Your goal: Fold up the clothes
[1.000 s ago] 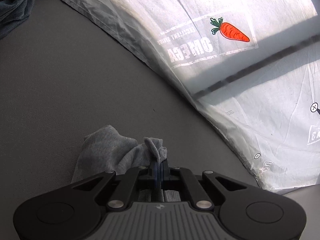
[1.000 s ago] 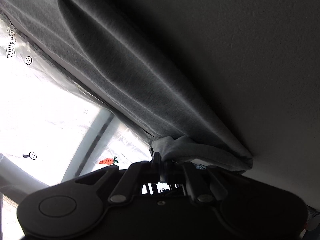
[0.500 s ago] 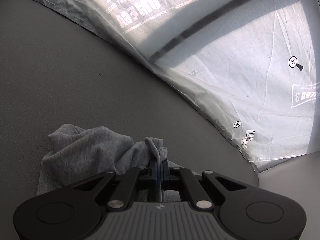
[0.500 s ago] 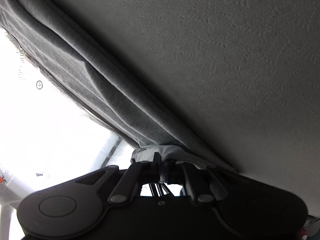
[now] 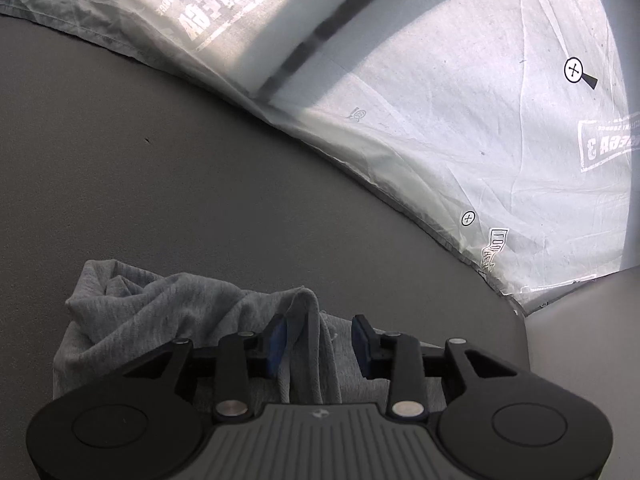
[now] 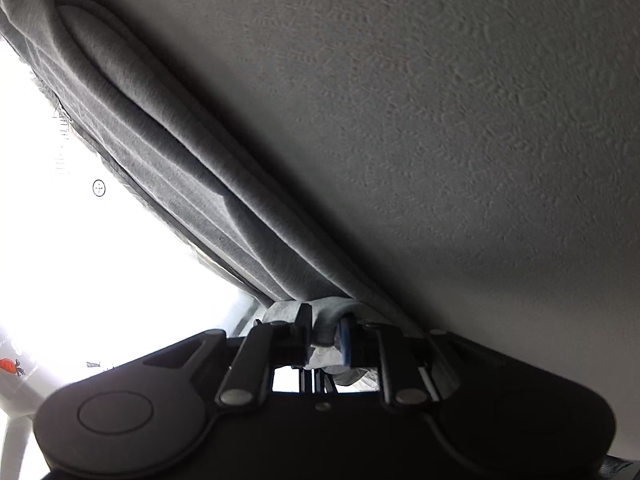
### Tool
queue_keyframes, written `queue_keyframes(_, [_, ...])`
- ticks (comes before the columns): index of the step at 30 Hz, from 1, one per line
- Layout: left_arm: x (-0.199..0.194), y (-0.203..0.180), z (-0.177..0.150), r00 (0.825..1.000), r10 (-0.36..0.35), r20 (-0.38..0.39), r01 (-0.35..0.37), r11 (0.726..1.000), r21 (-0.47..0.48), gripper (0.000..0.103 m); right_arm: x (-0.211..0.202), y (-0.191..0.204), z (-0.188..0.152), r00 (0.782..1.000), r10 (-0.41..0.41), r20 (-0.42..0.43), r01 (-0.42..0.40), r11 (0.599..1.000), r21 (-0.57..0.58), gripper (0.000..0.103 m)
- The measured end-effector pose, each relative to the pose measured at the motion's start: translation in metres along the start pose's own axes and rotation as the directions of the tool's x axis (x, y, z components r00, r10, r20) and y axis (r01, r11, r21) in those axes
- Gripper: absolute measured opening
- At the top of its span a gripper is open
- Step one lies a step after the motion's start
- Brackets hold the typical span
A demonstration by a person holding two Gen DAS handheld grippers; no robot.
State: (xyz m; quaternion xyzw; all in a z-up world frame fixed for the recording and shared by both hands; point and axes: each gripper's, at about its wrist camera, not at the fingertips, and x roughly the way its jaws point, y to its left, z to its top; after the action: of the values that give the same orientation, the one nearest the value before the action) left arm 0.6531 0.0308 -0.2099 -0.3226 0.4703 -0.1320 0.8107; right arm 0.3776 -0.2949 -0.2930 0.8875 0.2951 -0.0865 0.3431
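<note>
Left hand-held gripper (image 5: 319, 344): seen with its jaws spread, having just been opening; a fold of the grey garment (image 5: 168, 312) is draped between the blue pads (image 5: 278, 340), neither pad pressed on it
Grey garment: bunched on the dark grey table (image 5: 200, 184), just in front of the left hand-held gripper
Right hand-held gripper (image 6: 325, 338): jaws parted a little, having just been opening; a grey cloth edge (image 6: 334, 312) is lodged between them, whether it is pinched cannot be told
Cloth beyond right gripper: stretched in long folds (image 6: 168, 168) to the upper left
White printed sheet (image 5: 460, 112): spread past the table edge, sunlit
</note>
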Motion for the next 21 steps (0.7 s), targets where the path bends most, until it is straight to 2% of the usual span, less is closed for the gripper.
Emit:
queue_keyframes(1, [-0.007,0.002,0.002,1.0,-0.013,0.011,0.013,1.0,-0.017,0.056,-0.005,0.006,0.0,1.0,0.001,0.013,-0.001,1.0,-0.031,0.029])
queue_keyframes(3, [-0.022,0.006,0.004,0.999,-0.023,0.044,0.025,0.999,-0.031,0.061,-0.014,0.019,0.001,0.999,-0.006,0.035,0.009,0.995,-0.096,0.033])
queue_keyframes(4, [-0.032,0.008,0.004,0.998,-0.012,0.063,0.013,1.0,-0.016,0.062,-0.019,0.027,0.001,0.998,-0.015,0.056,0.023,0.99,-0.136,0.033])
queue_keyframes(6, [-0.046,0.014,0.002,0.995,0.052,0.089,-0.054,0.998,0.02,0.064,-0.026,0.043,-0.001,0.994,-0.035,0.1,0.059,0.967,-0.248,0.034])
queue_keyframes(8, [-0.058,0.023,-0.004,0.986,0.128,0.105,-0.133,0.99,0.042,0.064,-0.032,0.06,-0.005,0.988,-0.048,0.148,0.101,0.922,-0.375,0.033])
queue_keyframes(10, [-0.063,0.036,-0.013,0.976,0.196,0.097,-0.201,0.979,0.044,0.064,-0.031,0.075,-0.014,0.982,-0.052,0.179,0.139,0.846,-0.515,0.027])
queue_keyframes(11, [-0.064,0.045,-0.019,0.968,0.235,0.088,-0.239,0.97,0.041,0.064,-0.028,0.082,-0.02,0.979,-0.06,0.192,0.163,0.796,-0.583,0.021])
queue_keyframes(13, [-0.068,0.062,-0.03,0.952,0.297,0.072,-0.3,0.953,0.031,0.064,-0.019,0.094,-0.035,0.972,-0.078,0.222,0.218,0.655,-0.724,0.015])
queue_keyframes(15, [-0.072,0.077,-0.04,0.951,0.305,0.061,-0.306,0.952,0.012,0.063,-0.007,0.101,-0.055,0.962,-0.095,0.257,0.27,0.486,-0.831,0.012])
queue_keyframes(16, [-0.077,0.082,-0.045,0.956,0.281,0.078,-0.283,0.959,0.013,0.064,-0.001,0.104,-0.065,0.956,-0.102,0.276,0.294,0.394,-0.871,0.011])
queue_keyframes(17, [-0.081,0.084,-0.047,0.957,0.277,0.084,-0.279,0.96,0.014,0.065,0.007,0.108,-0.074,0.951,-0.107,0.292,0.31,0.307,-0.9,0.011])
queue_keyframes(19, [-0.081,0.084,-0.045,0.955,0.286,0.077,-0.289,0.957,0.032,0.065,0.028,0.12,-0.087,0.945,-0.111,0.308,0.323,0.162,-0.932,0.01])
queue_keyframes(21, [-0.078,0.08,-0.042,0.951,0.298,0.083,-0.303,0.95,0.07,0.065,0.049,0.128,-0.102,0.942,-0.118,0.314,0.322,0.057,-0.945,0.01])
